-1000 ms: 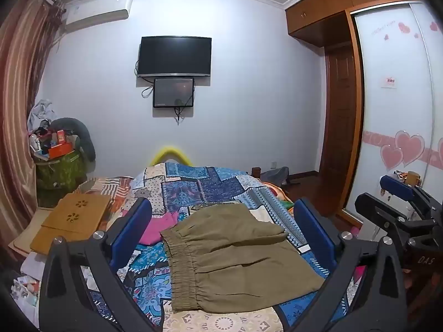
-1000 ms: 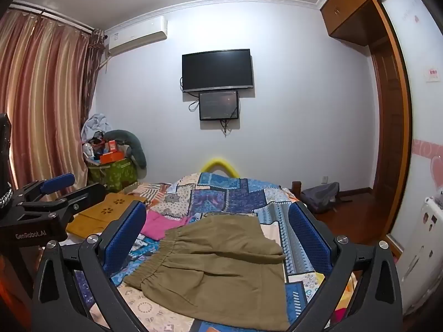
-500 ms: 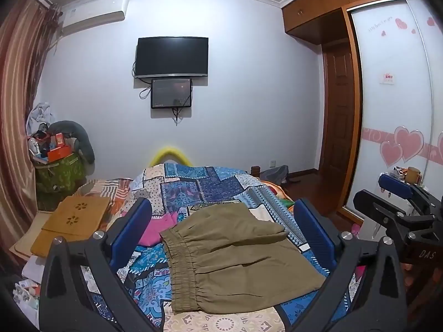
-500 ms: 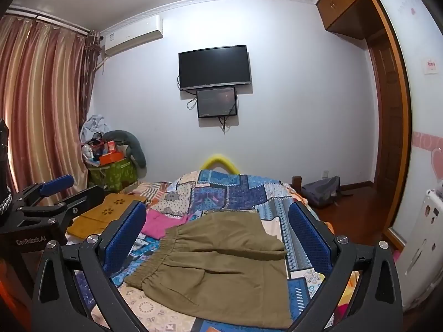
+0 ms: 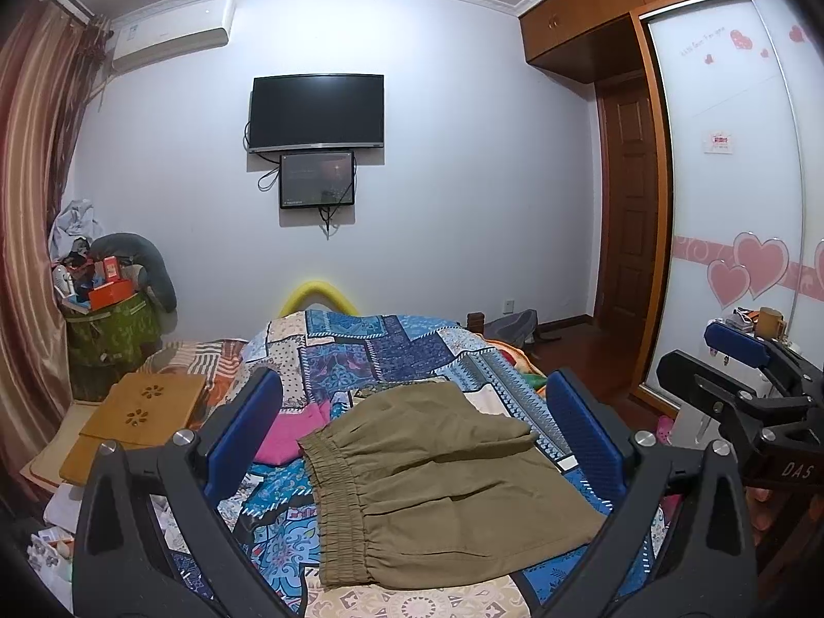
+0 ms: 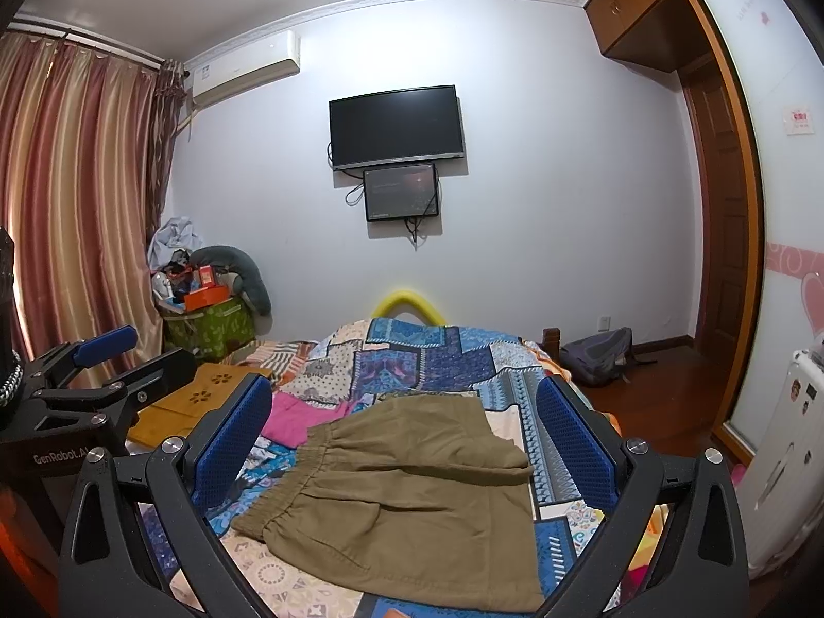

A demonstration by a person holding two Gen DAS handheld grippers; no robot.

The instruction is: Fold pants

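Olive-brown pants (image 5: 438,484) lie folded on the patchwork bedspread (image 5: 381,355), elastic waistband toward the left; they also show in the right wrist view (image 6: 407,494). My left gripper (image 5: 412,438) is open and empty, held above and in front of the pants. My right gripper (image 6: 407,438) is open and empty too, hovering over the pants without touching. The right gripper shows at the right edge of the left wrist view (image 5: 741,386); the left gripper shows at the left edge of the right wrist view (image 6: 98,376).
A pink garment (image 5: 293,438) lies left of the pants. A wooden lap tray (image 5: 139,412) sits on the bed's left side. A green bin with clutter (image 5: 110,329) stands by the curtain. A backpack (image 6: 597,355) lies on the floor by the door; a wardrobe (image 5: 736,206) is at right.
Both grippers have tilted or drawn back slightly, so the room appears a little lower in frame. The pants have not moved. Both jaws stay open.
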